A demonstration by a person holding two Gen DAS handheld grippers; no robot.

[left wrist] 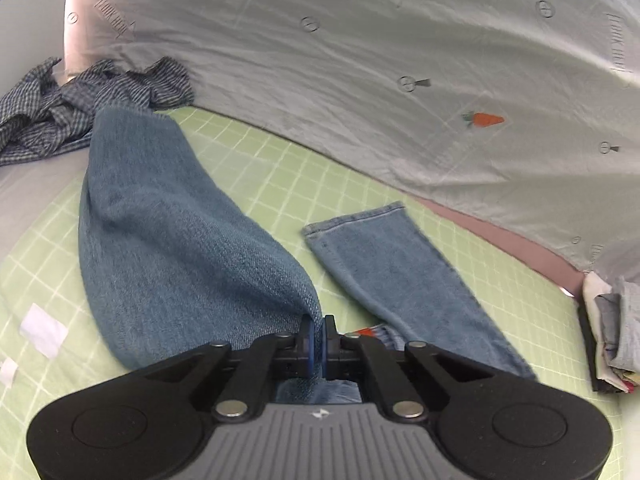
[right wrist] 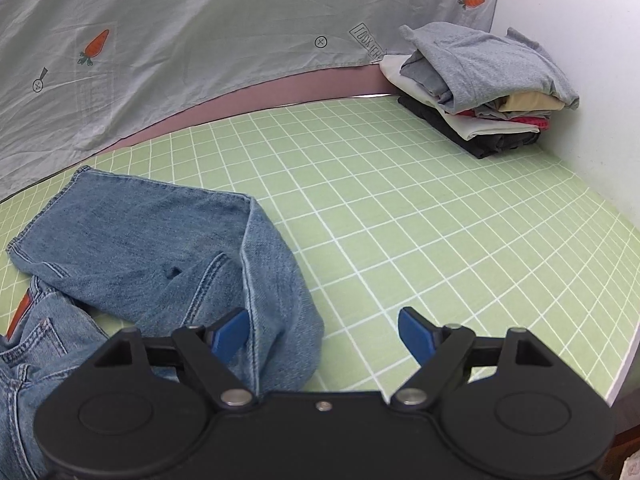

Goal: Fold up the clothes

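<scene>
The left gripper (left wrist: 319, 330) is clenched on a fold of the blue jeans (left wrist: 168, 240), its blue pads pressed together with denim pinched between them; from that pinch one trouser leg rises ahead and to the left of the gripper as a lifted, draped hump. Just to the right of the gripper the other leg lies flat on the green grid mat (left wrist: 280, 168) covering the desk, its hemmed cuff (left wrist: 354, 218) pointing away toward the backdrop. Far ahead and to the left sits a crumpled checked shirt (left wrist: 92, 96), touching the far end of the lifted leg. A pale sheet printed with carrots (left wrist: 360, 60) hangs as a backdrop beyond the mat, and two white tape patches (left wrist: 42, 330) lie on the mat to the left. The right gripper (right wrist: 324, 332) is released, its blue fingers (right wrist: 416, 334) spread wide and holding nothing; the left finger sits just over a rumpled bend of the jeans (right wrist: 160, 248), while the right finger hangs over bare mat (right wrist: 400, 200). In this view the denim spreads ahead and to the left of the gripper, with a pocket and an orange label visible at the far left edge. Well ahead and to the right, against a white wall, stands a pile of folded clothes (right wrist: 480, 88) topped by a grey garment.
</scene>
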